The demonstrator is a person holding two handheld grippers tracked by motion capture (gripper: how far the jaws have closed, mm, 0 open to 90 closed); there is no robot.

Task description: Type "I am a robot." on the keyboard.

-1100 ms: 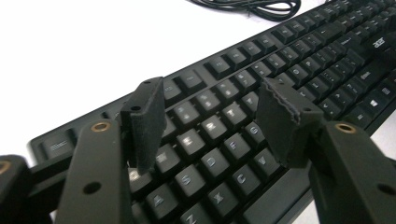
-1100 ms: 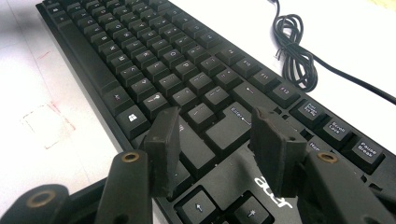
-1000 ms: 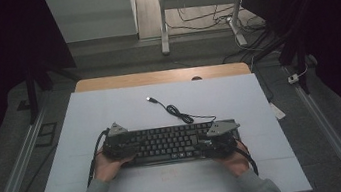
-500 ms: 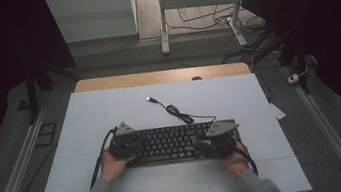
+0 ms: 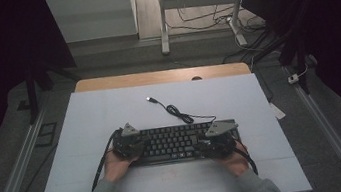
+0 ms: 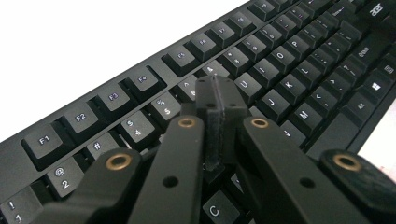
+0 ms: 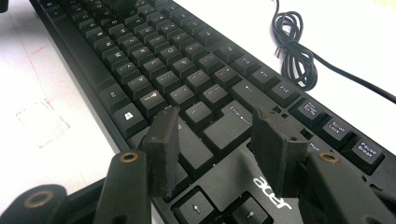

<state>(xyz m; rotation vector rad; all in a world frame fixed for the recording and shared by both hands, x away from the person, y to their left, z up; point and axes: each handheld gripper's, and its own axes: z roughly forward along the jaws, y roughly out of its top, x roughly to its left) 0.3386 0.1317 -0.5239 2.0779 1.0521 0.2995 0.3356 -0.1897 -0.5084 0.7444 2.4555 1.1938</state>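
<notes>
High view, keyboard: my black keyboard [image 5: 177, 143] lies flat on the white worktop [image 5: 110, 109], near my edge of it, long side running left to right.
High view, cable: its black cable [image 5: 175, 110] trails away from the far edge, bunches into a small coil, and ends in a plug lying loose on the worktop.
High view, left claw: my left claw [image 5: 132, 144] sits over the keyboard's left end, hand behind it.
High view, right claw: my right claw [image 5: 215, 140] sits over the keyboard's right end.
Left gripper view, left claw: my left claw [image 6: 217, 100] has just been closing and its jaws now meet, pads pressed together with nothing between them, tips over the keys [image 6: 261, 74] near the number row (whether they touch a key I cannot tell).
Right gripper view, right claw: my right claw [image 7: 219, 123] stands partly open, holding nothing, its jaws either side of the Enter key [image 7: 231, 123], above the arrow keys.
Right gripper view, cable: the coil [image 7: 294, 51] lies just beyond the function row.
</notes>
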